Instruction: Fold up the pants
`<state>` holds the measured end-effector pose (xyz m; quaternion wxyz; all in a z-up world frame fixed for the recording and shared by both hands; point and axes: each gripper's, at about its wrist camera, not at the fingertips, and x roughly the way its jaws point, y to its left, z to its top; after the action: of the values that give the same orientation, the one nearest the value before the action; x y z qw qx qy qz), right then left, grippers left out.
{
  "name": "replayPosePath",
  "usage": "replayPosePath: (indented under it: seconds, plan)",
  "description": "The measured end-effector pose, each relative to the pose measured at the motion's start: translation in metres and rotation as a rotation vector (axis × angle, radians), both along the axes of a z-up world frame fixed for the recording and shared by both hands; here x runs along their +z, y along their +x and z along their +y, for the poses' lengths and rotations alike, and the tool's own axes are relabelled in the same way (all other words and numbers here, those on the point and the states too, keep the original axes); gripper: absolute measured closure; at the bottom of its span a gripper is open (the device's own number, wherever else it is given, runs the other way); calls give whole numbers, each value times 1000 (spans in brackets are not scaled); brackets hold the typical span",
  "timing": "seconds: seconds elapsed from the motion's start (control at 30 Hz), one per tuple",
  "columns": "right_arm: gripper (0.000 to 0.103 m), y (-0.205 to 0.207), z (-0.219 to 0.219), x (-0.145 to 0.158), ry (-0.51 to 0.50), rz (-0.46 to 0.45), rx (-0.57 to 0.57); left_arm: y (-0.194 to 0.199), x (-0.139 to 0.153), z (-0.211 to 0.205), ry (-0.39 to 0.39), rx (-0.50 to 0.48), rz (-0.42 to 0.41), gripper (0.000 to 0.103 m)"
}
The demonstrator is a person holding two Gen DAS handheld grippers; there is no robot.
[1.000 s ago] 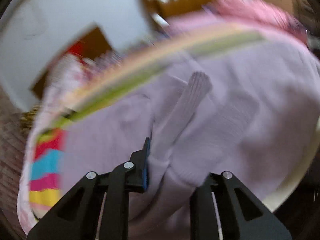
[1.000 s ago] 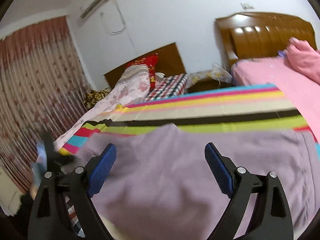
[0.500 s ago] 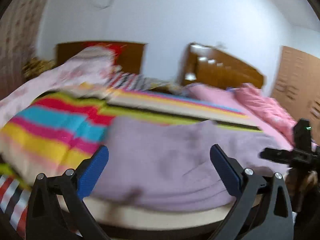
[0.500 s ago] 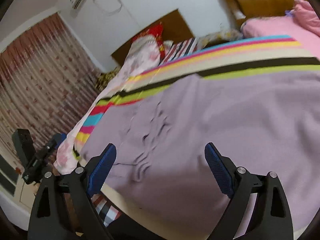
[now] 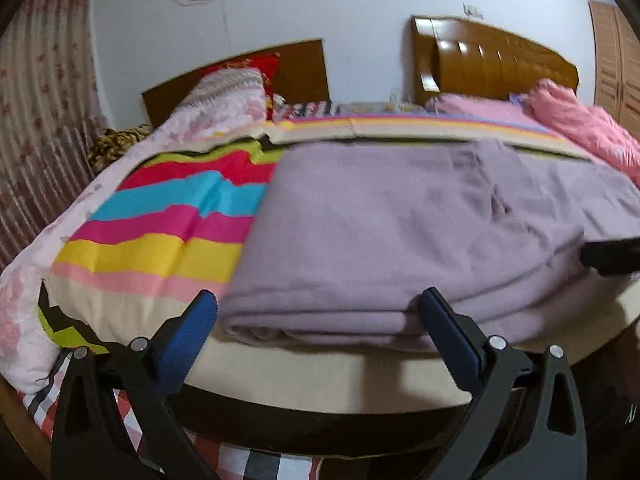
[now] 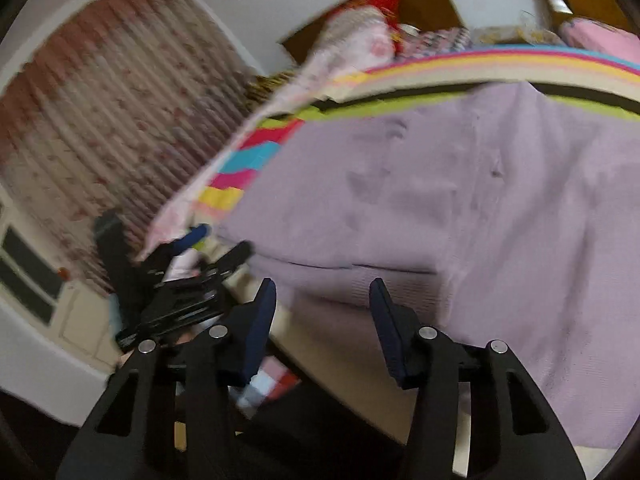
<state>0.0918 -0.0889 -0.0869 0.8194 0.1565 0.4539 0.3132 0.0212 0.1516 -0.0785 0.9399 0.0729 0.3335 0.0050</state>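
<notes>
The lilac pants lie folded in layers on the striped bedspread, their near folded edge along the bed's front. They also fill the right wrist view. My left gripper is open and empty, just in front of that folded edge, at its left end. My right gripper is open, narrower than before, and empty, hovering just in front of the pants' near edge. The left gripper shows in the right wrist view at the left, and part of the right gripper shows at the left wrist view's right edge.
The striped bedspread covers the bed left of the pants. A floral quilt lies at the far left. A second bed with pink bedding and a wooden headboard stands behind. A curtain hangs at the left.
My left gripper let go of the pants, opened and drew back to the bed's front edge. My right gripper dipped toward the pants' near edge and its jaws narrowed.
</notes>
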Motion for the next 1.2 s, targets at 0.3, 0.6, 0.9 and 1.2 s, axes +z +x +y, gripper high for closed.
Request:
replayPosePath:
  seconds: [0.3, 0.6, 0.9, 1.2]
  plan:
    - [72, 29, -23, -11, 164, 90, -144, -26, 21, -21, 47, -97, -62, 2]
    - [94, 11, -19, 25, 166, -78, -125, -10, 25, -75, 106, -328, -33, 2]
    - [94, 11, -22, 27, 211, -65, -108, 12, 16, -66, 45, -326, 66, 86]
    - [94, -3, -21, -18, 126, 23, -87, -2, -1, -63, 43, -345, 81, 73]
